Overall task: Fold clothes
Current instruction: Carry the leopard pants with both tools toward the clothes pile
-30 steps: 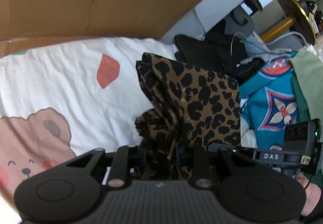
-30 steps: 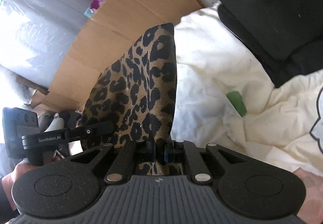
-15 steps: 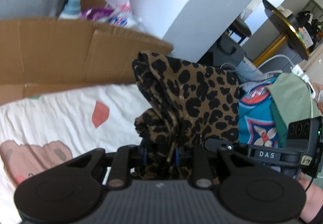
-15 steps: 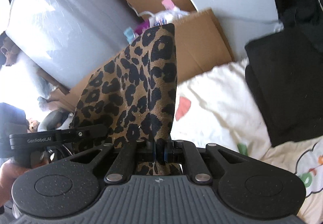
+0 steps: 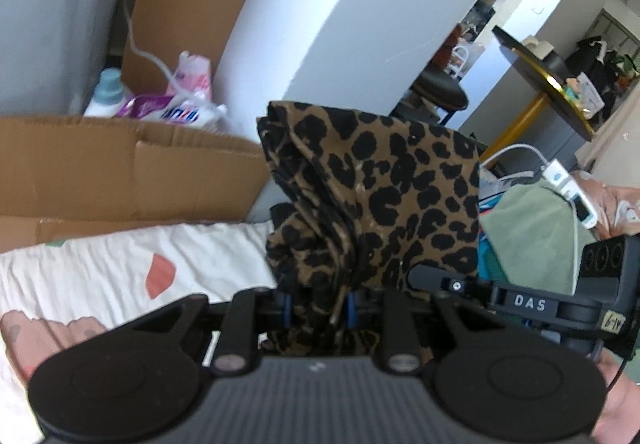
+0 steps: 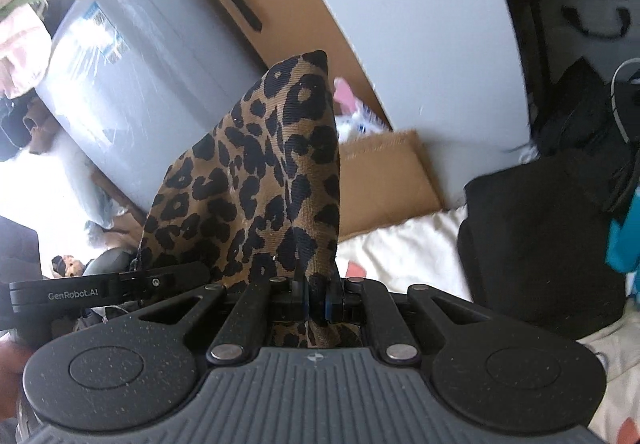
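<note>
the garment (image 5: 384, 195) is tan-brown with black leopard spots. the sheet (image 5: 100, 272) is cream white, printed with a coral patch and a pink-brown bear shape. far left, the cardboard (image 5: 120, 171) is plain brown. on the right lie a sage green cloth (image 5: 532, 228) and, in the right wrist view, a black pile (image 6: 540, 236).

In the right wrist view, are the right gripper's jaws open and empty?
No: the right gripper has its jaws closed on a fold of the leopard-print garment, which stands up between them.
</note>
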`<state>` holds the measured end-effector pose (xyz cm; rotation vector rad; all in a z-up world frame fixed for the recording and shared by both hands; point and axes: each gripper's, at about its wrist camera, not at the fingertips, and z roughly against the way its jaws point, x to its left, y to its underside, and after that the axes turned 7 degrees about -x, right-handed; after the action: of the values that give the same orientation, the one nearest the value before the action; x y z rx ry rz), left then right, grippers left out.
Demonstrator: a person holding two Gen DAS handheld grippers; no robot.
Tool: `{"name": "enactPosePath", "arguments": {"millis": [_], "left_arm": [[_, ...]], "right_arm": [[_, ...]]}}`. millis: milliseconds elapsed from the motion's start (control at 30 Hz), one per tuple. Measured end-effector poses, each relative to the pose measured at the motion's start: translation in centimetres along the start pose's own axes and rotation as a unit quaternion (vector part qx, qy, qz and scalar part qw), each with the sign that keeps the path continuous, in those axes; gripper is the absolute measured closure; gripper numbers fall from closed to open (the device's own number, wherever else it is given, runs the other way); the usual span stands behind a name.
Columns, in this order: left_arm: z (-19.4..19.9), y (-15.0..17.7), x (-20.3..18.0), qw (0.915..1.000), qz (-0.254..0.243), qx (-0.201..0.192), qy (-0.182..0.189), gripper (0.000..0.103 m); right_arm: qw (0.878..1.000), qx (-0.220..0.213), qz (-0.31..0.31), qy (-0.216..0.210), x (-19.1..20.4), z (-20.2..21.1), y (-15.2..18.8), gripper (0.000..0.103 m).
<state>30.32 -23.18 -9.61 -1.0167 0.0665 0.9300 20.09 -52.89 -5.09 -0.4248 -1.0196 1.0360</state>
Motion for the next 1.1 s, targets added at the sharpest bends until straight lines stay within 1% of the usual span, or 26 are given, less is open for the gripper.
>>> {"name": "enactPosePath", "arguments": {"millis": [267,467,567,700,800,867,967,1100], "left_arm": [[0.6,-0.4,-4.5,0.9998,0.001,-0.016,0.009,0.078],[-0.6,-0.4,-6.8,0.9996,-0.002,-0.018,0.023,0.078],[-1.6,-0.1,-7.5,0.9995,0.004,-0.017,0.028,0.078],[-3.0,0.5,-8.5,0.9991,0.003,-0.018,0.038,0.078],[-4.3,1.1,-8.9,0.9985,0.021,-0.015,0.048,0.078],[-5.1,1.7,-9.3,0.9981,0.024,-0.015,0.055,0.078],[-6.8,2.6,-9.3,0.9976,0.042,-0.007,0.056,0.078],[-8.8,3.3,-9.3,0.9960,0.056,-0.012,0.069,0.078]], "right_arm": [[0.999,-0.024,0.028,0.012,-0.3,4.3,-2.3,0.098],[0.999,-0.034,0.031,0.024,-1.7,6.3,-3.1,0.098],[0.998,-0.036,0.036,0.030,-2.6,6.9,-3.3,0.098],[0.998,-0.036,0.041,0.043,-4.3,7.4,-3.4,0.098],[0.997,-0.036,0.043,0.053,-5.6,7.6,-3.3,0.098],[0.997,-0.036,0.044,0.059,-6.5,7.8,-3.3,0.098],[0.996,-0.037,0.048,0.066,-8.0,7.3,-3.2,0.098],[0.995,-0.038,0.055,0.074,-9.9,6.5,-3.1,0.098]]}}
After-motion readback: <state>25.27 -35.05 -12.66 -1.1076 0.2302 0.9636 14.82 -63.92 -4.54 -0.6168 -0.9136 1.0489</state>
